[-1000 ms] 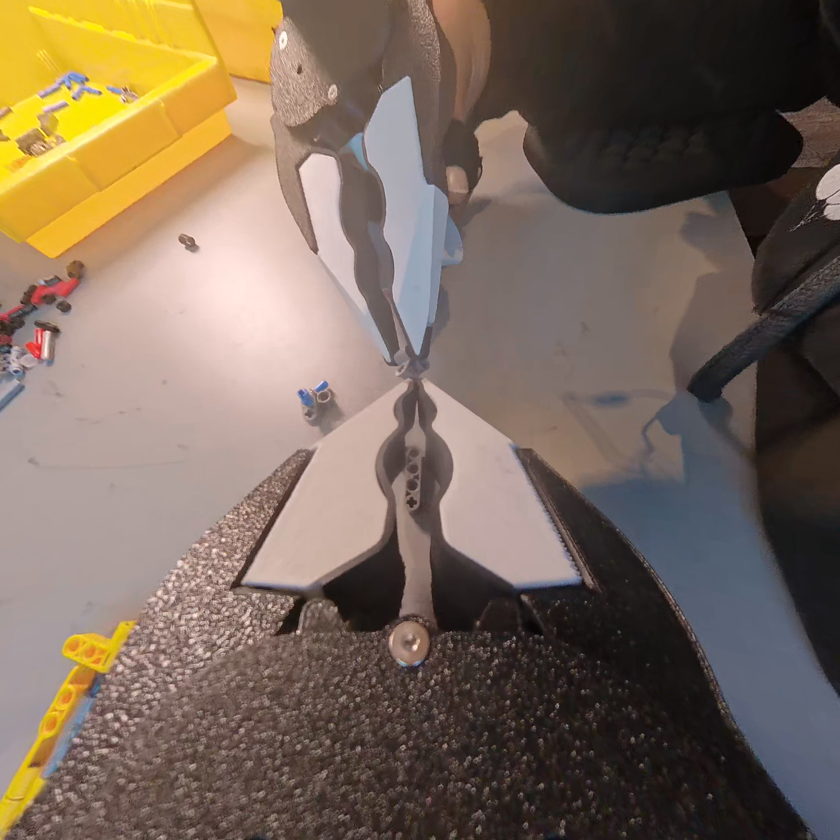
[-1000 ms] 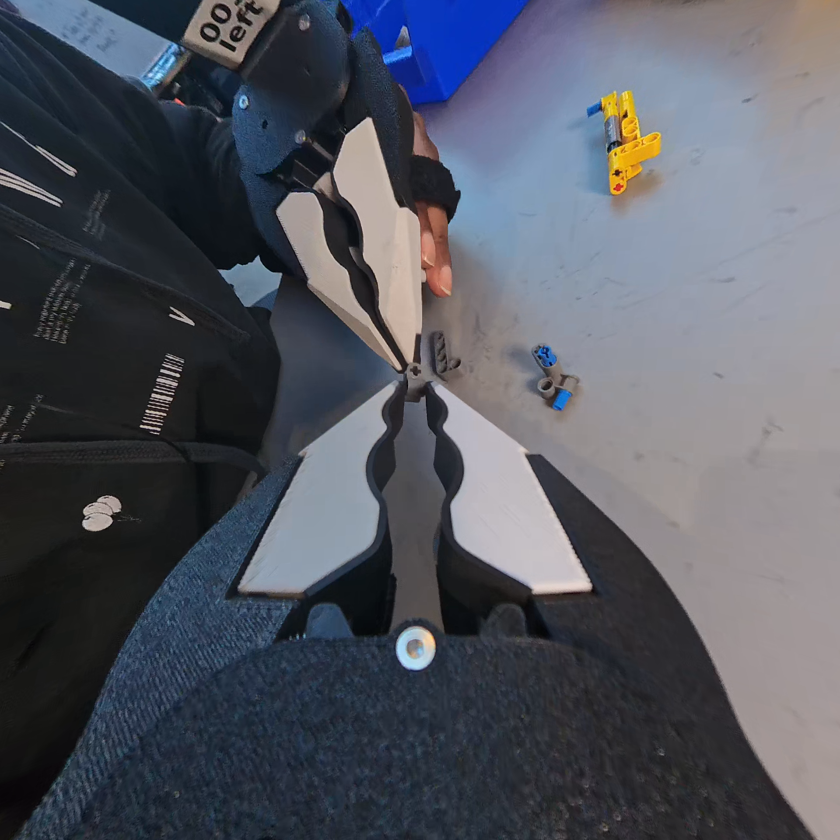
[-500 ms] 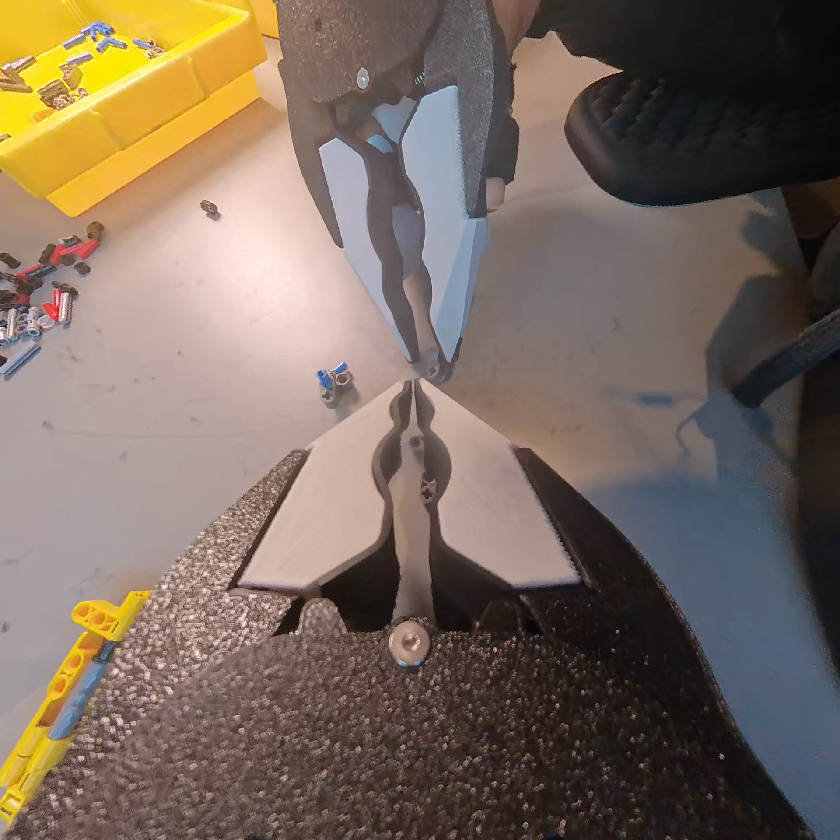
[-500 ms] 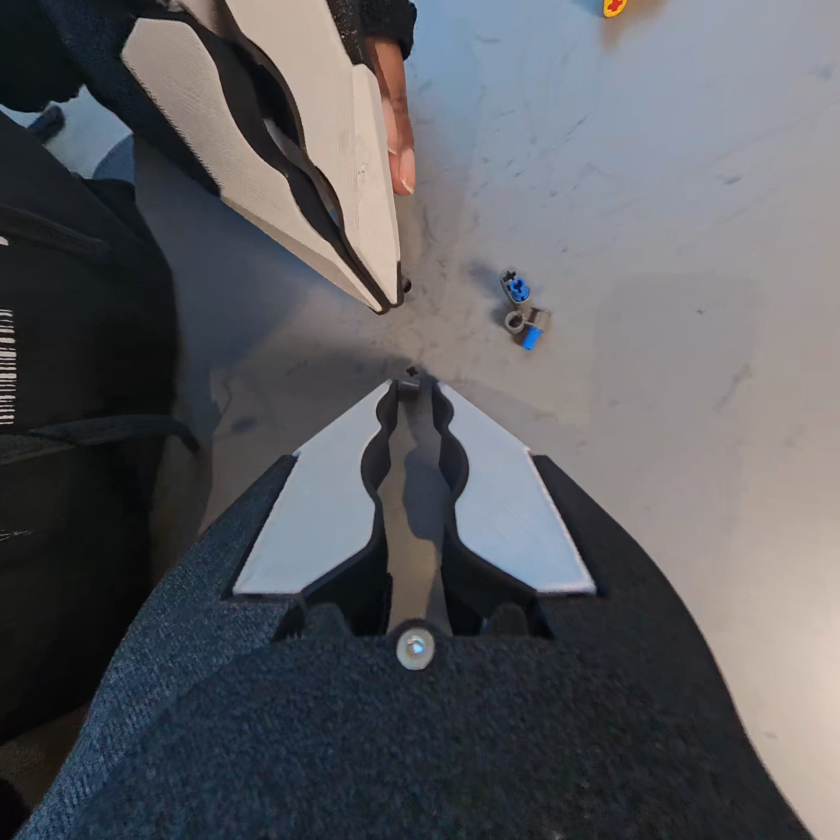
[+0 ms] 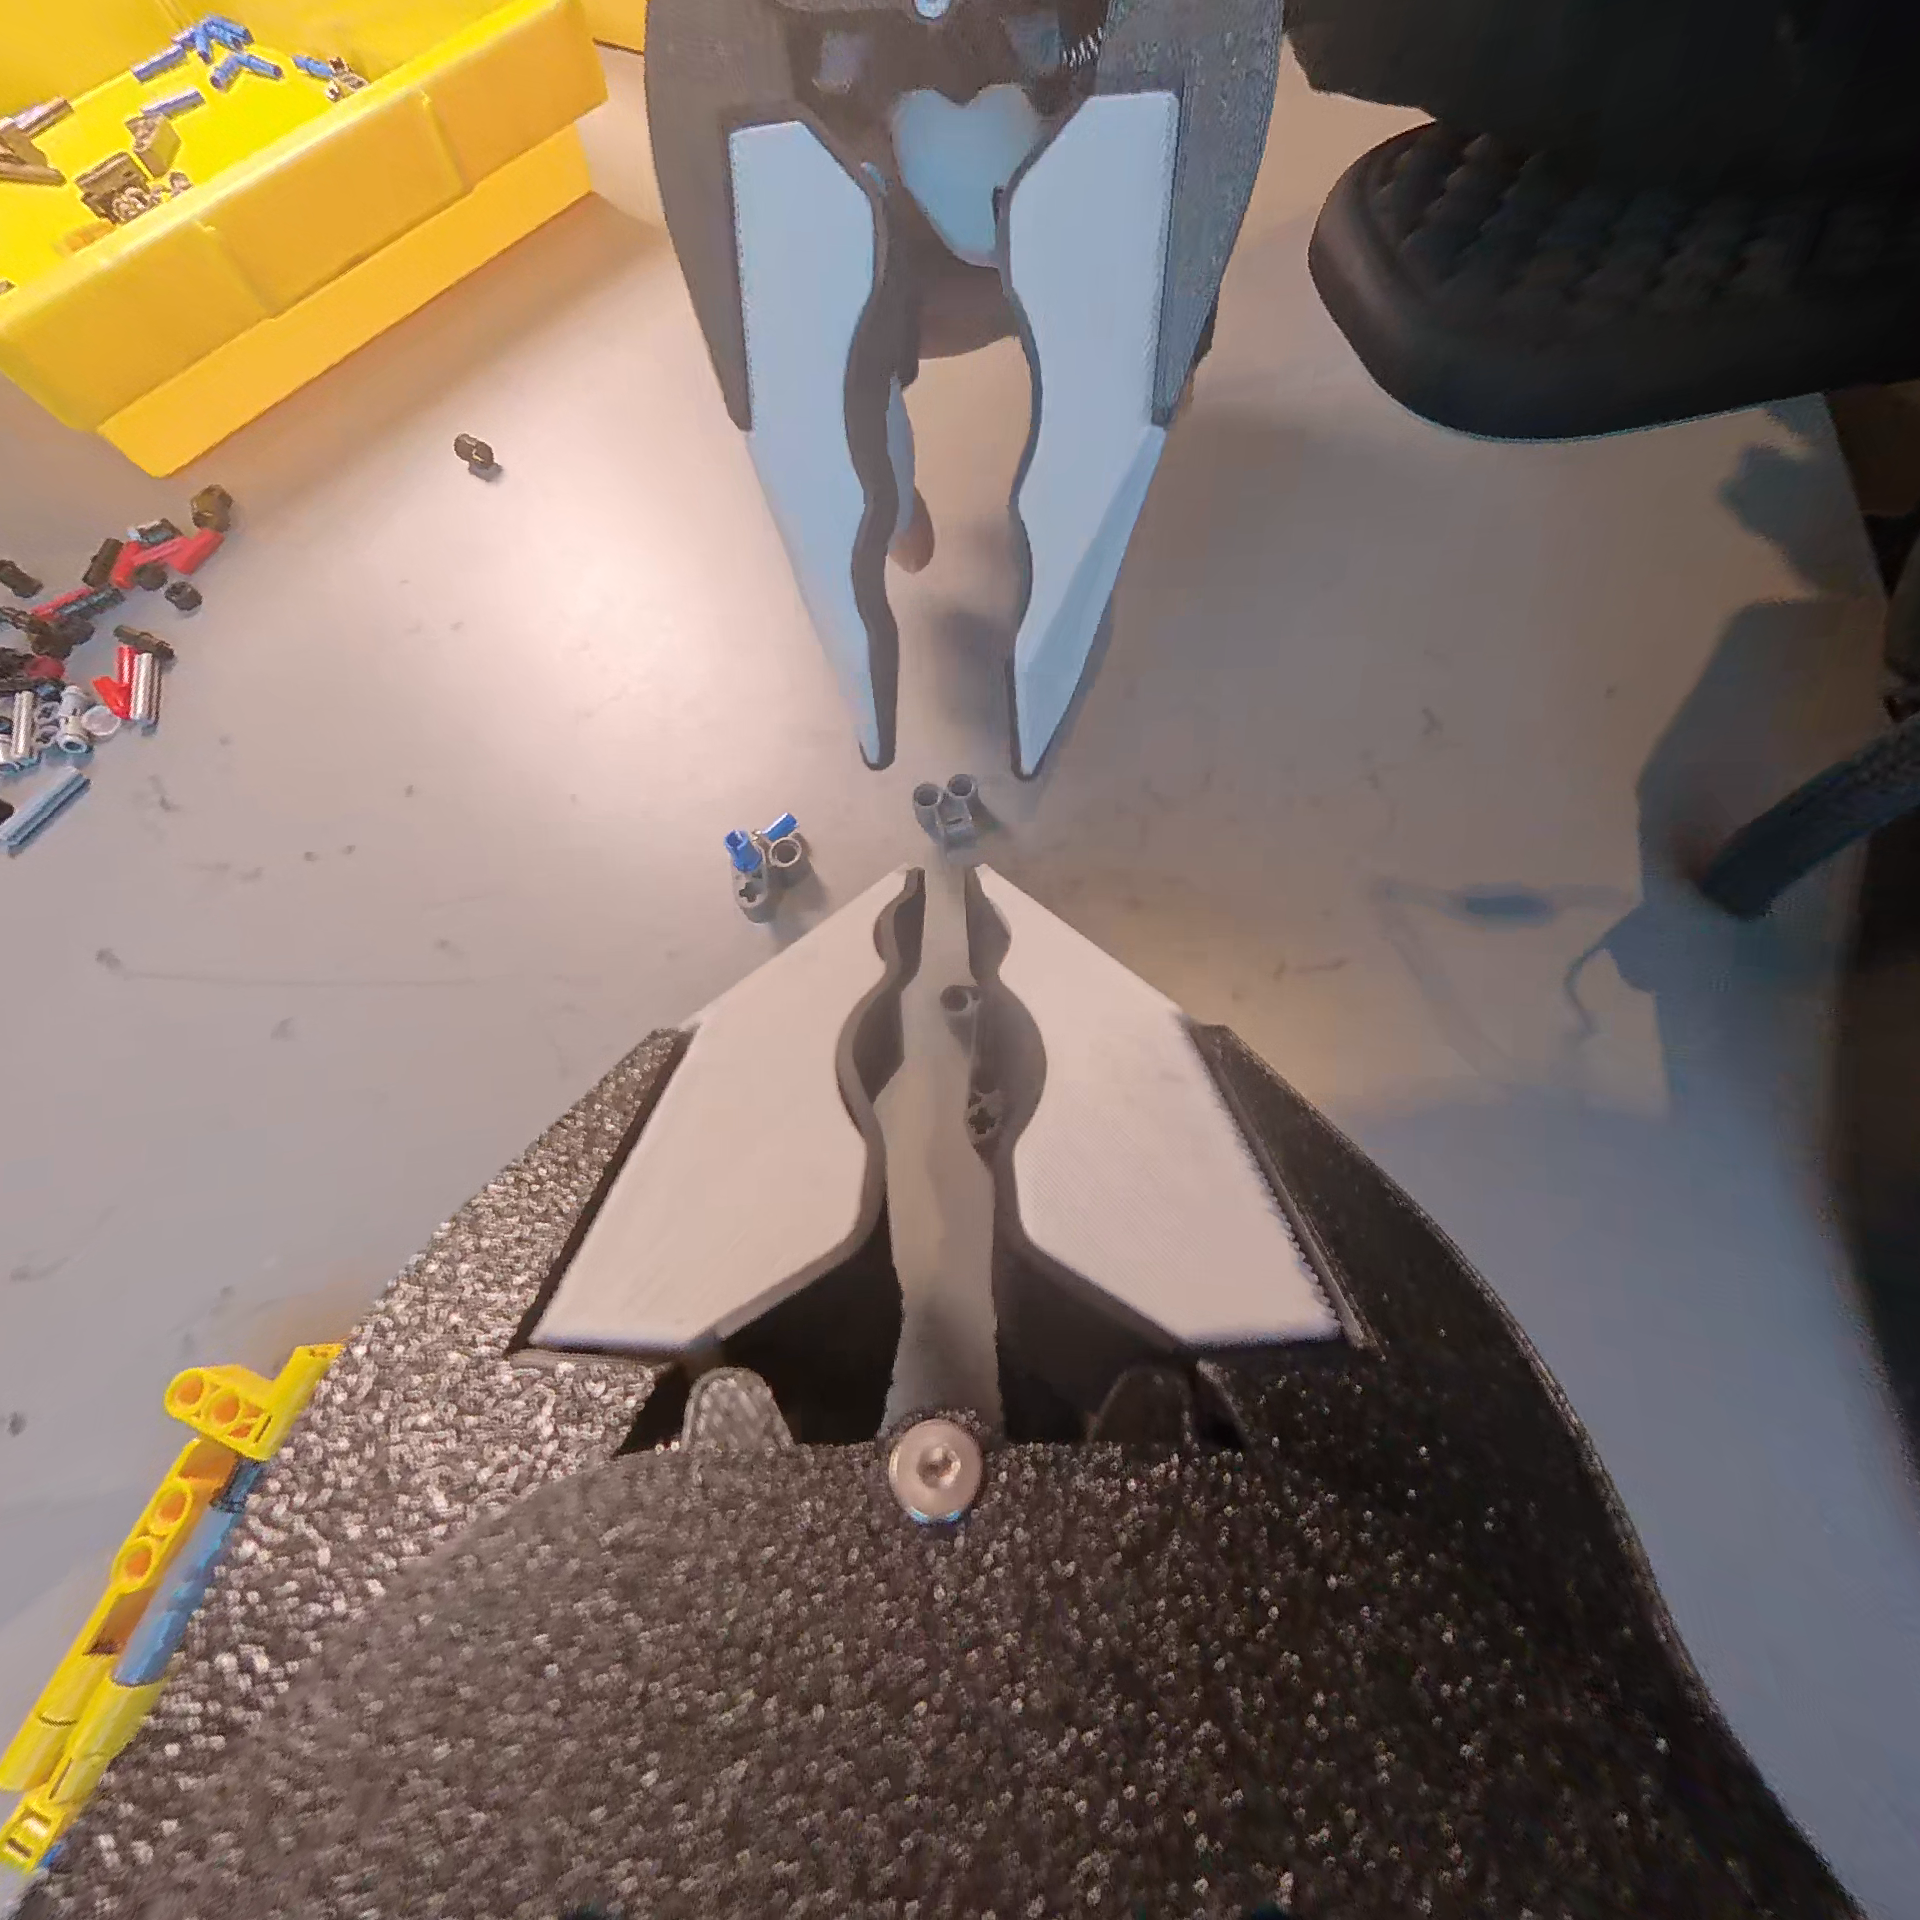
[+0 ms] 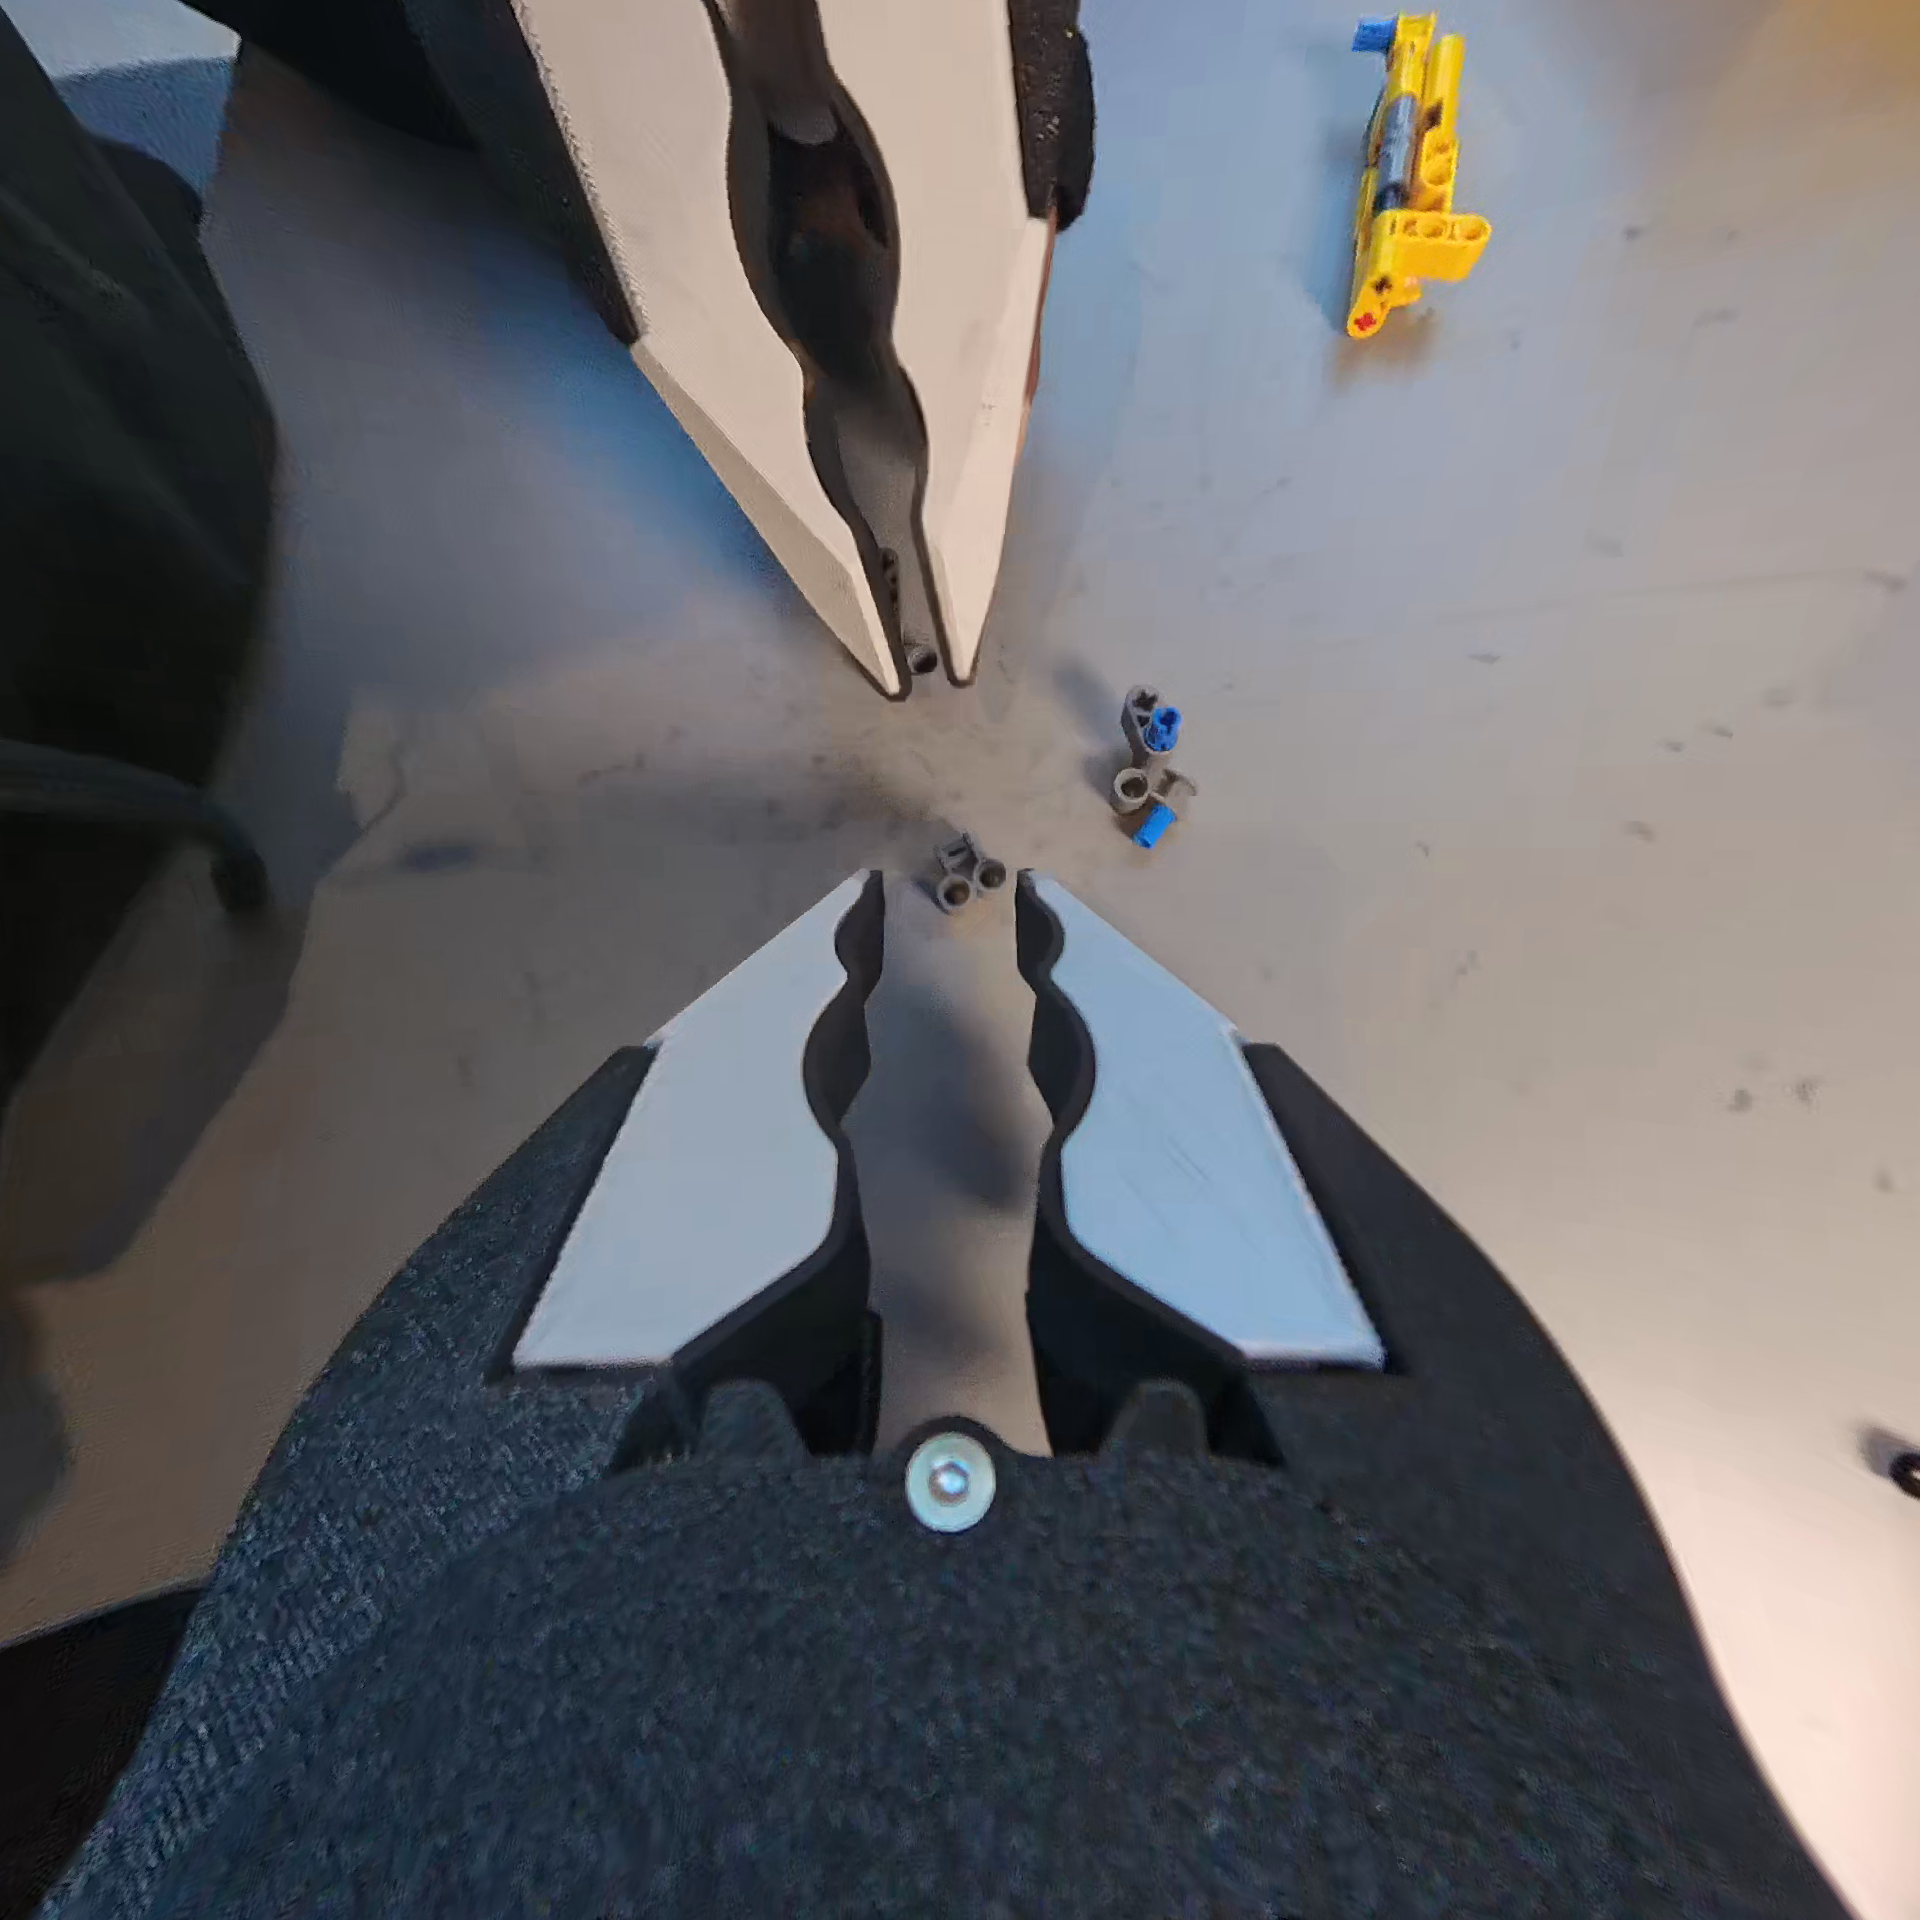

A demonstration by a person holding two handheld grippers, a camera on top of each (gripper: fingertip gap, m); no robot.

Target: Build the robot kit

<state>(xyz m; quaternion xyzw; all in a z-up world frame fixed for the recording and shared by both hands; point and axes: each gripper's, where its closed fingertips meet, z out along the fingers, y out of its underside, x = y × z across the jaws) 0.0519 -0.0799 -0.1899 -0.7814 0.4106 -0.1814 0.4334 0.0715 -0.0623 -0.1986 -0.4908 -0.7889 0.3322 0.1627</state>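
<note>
Right tongs [image 6: 948, 878] open – grey connector [image 6: 964, 871] just beyond tips, left tongs [image 5: 943, 873] gripping dark beam [image 5: 975, 1070]

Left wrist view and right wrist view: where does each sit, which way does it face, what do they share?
Left wrist view: rides on the left gripper, looking along its fingers down at the grey table; its own fingers pinch a dark beam.
Right wrist view: rides on the right gripper, facing the opposite way over the same table; its own fingers are apart.
Shared: each sees the other gripper tip to tip, the grey connector between them, the blue-grey pieces and the yellow assembly.
</note>
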